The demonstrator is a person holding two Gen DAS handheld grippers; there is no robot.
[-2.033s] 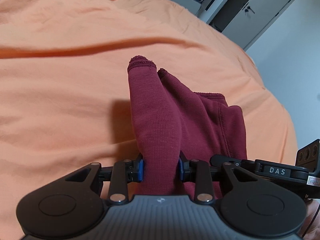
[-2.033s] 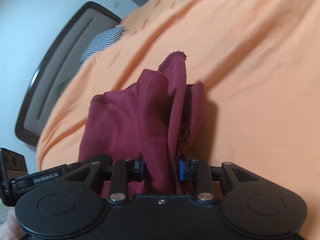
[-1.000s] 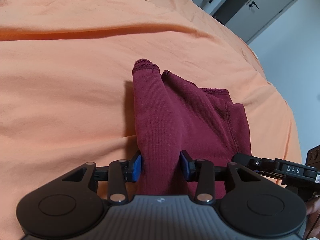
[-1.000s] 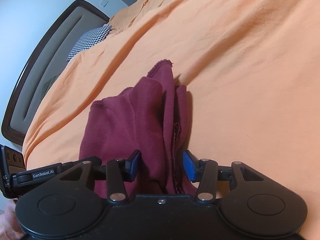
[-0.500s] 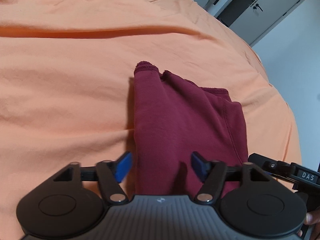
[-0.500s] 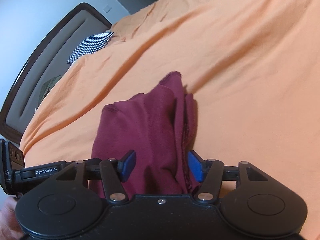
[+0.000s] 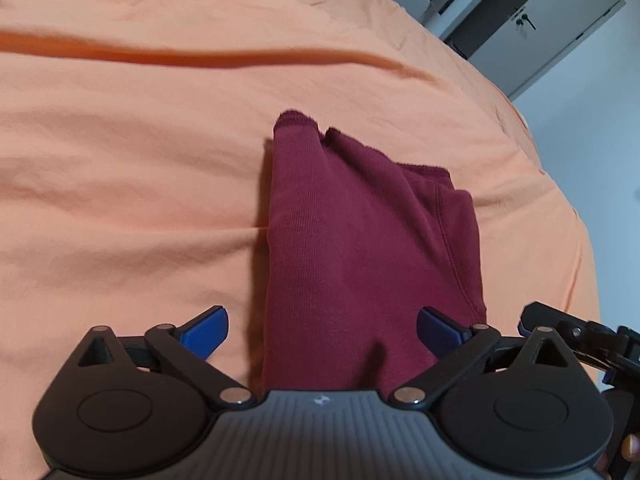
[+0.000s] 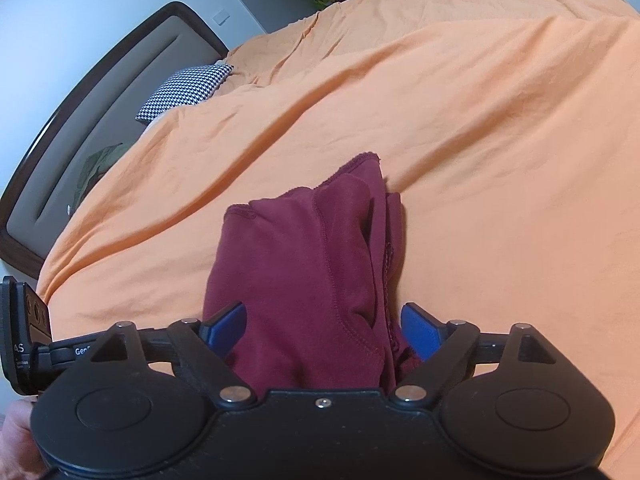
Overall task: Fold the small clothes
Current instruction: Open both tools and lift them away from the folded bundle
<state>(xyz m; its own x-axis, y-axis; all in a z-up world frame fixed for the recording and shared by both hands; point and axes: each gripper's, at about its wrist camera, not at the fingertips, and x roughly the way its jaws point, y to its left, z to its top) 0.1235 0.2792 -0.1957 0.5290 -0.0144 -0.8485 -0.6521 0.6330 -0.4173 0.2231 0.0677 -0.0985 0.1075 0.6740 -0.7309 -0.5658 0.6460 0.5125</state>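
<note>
A small dark red garment (image 7: 360, 248) lies folded in a narrow stack on the orange bedspread (image 7: 120, 184). My left gripper (image 7: 322, 330) stands open, its blue pads wide apart on either side of the cloth's near end. In the right wrist view the same red garment (image 8: 304, 272) rests flat, with its hemmed edges layered on the right side. My right gripper (image 8: 322, 326) is open too, both pads clear of the fabric between them. The other gripper shows at the frame edge in each view.
The orange bedspread (image 8: 500, 152) spreads wide in all directions, with long creases. A dark headboard (image 8: 100, 120) and a checked pillow (image 8: 186, 90) lie at the far left in the right wrist view. Grey cabinets (image 7: 532, 20) stand beyond the bed.
Both grippers were shut on the raised red garment. They lowered it onto the bed, then opened and let it go; the cloth now lies flat.
</note>
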